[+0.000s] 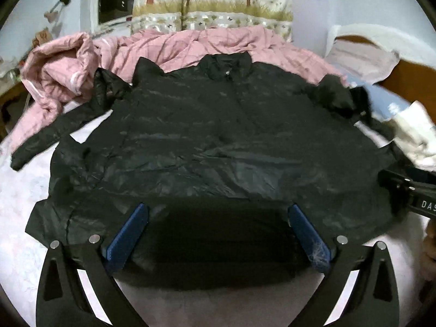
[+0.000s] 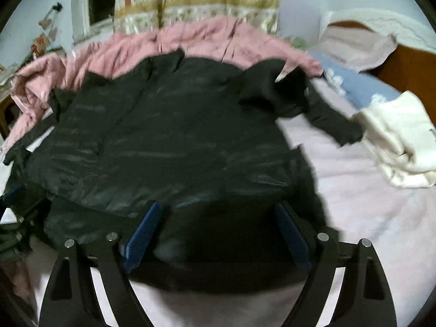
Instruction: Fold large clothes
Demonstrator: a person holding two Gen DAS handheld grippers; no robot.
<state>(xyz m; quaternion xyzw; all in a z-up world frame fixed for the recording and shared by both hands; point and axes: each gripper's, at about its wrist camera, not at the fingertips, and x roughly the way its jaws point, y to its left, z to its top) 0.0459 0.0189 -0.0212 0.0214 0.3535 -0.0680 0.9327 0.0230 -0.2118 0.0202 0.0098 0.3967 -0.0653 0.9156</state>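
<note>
A large black puffer jacket (image 1: 207, 141) lies spread flat on the pale pink bed sheet (image 1: 16, 218), collar at the far side and one sleeve stretched out to the left. My left gripper (image 1: 218, 229) is open above the jacket's near hem, its blue pads wide apart and pressing on nothing. In the right wrist view the same jacket (image 2: 169, 141) fills the middle, with a sleeve (image 2: 335, 122) reaching right. My right gripper (image 2: 218, 226) is open over the hem too, with nothing between its blue pads. The right gripper's body (image 1: 408, 190) shows at the right edge of the left view.
A crumpled pink quilt (image 1: 81, 62) lies behind the jacket along the far side of the bed. A white garment (image 2: 400, 141) sits on the sheet at the right, near a blue pillow (image 2: 362, 87) and the brown headboard (image 2: 408, 65). A patterned curtain (image 1: 212, 0) hangs behind.
</note>
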